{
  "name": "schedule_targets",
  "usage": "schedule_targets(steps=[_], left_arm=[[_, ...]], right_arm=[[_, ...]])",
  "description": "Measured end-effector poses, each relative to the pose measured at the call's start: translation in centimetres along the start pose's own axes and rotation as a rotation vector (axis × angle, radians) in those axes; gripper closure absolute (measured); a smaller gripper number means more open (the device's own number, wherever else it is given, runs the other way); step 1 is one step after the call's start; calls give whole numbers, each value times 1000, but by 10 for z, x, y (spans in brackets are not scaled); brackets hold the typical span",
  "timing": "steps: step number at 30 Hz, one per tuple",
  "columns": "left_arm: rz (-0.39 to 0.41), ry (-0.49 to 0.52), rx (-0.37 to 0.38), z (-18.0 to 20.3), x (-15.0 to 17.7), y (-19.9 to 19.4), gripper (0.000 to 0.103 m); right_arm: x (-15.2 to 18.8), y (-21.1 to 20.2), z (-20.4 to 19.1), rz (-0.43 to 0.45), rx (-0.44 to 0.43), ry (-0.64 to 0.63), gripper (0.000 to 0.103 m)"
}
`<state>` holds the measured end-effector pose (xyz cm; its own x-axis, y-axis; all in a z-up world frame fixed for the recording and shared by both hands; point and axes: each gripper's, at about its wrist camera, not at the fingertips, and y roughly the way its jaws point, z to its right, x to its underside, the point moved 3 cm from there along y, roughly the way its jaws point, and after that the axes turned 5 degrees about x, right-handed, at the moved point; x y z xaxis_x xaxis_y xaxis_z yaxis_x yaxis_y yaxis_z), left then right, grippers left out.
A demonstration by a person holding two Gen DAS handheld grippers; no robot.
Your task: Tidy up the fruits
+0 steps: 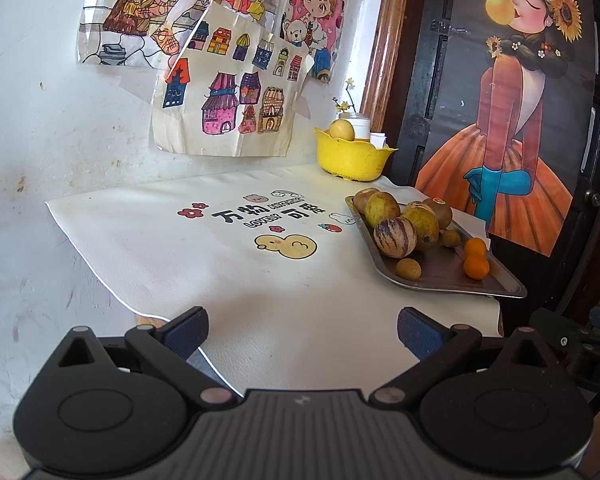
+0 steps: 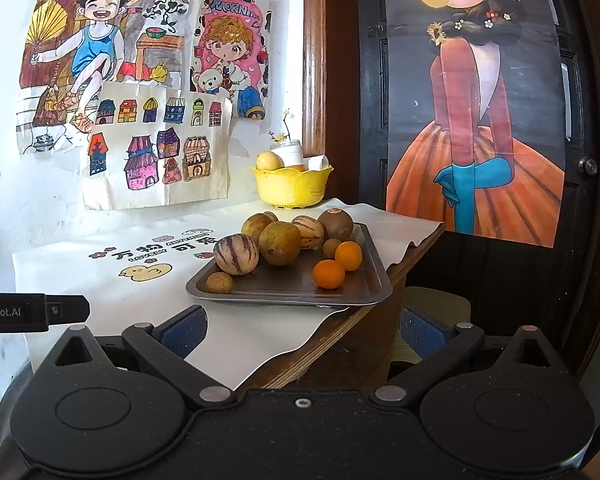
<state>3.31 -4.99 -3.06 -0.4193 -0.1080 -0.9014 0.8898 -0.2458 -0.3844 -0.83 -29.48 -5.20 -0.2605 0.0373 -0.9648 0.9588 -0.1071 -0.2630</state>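
Observation:
A metal tray (image 1: 496, 286) (image 2: 374, 276) on the table's right side holds several fruits: a striped melon-like fruit (image 1: 395, 237) (image 2: 236, 255), brownish-green round fruits (image 1: 382, 208) (image 2: 279, 243), two small oranges (image 1: 476, 267) (image 2: 329, 274) and small brown ones (image 1: 408, 268) (image 2: 219, 282). A yellow bowl (image 1: 350, 158) (image 2: 290, 188) stands behind the tray with a pale yellow fruit (image 1: 342, 130) (image 2: 269, 161) in it. My left gripper (image 1: 302, 334) is open and empty over the mat, left of the tray. My right gripper (image 2: 302, 332) is open and empty in front of the tray.
A white printed mat (image 1: 220, 260) (image 2: 112, 272) covers the table. The wooden table edge (image 2: 340, 340) runs right of the tray. Drawings hang on the wall (image 1: 220, 92); a dark door with a poster (image 2: 480, 120) stands at right. A white jar (image 2: 290, 152) sits behind the bowl.

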Motion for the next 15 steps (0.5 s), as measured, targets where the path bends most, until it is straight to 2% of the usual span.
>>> schedule_targets(steps=[15], left_arm=[[-2, -6, 2, -2, -1, 2, 0]], right_arm=[[4, 0, -2, -4, -7, -6, 1]])
